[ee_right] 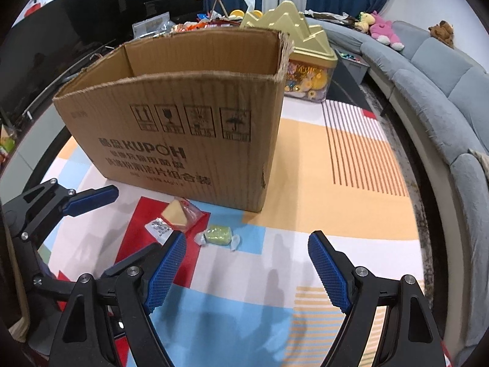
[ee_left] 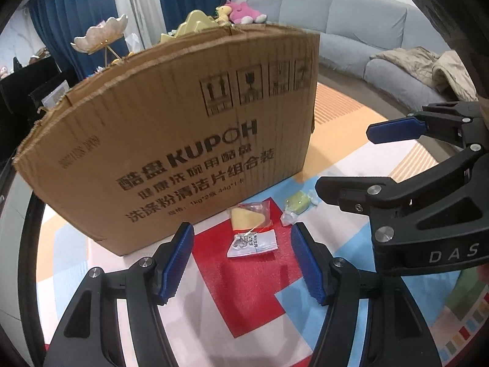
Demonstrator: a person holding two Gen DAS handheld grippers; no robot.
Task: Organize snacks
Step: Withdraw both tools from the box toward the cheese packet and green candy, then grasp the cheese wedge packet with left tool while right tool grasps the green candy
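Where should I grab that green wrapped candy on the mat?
Pinch the green candy across its block-shaped middle, coming from above. It lies flat on the mat, and its twisted wrapper ends look too flimsy to hold.

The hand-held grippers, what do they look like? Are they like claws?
A bit like claws. Each hand-held gripper, left and right, has two black angular fingers with cut-out holes and round silver bolts. The finger pads are bright blue with a bumpy, ridged grid. In the left wrist view, the right one's black body shows white letters "DAS". No cables show.
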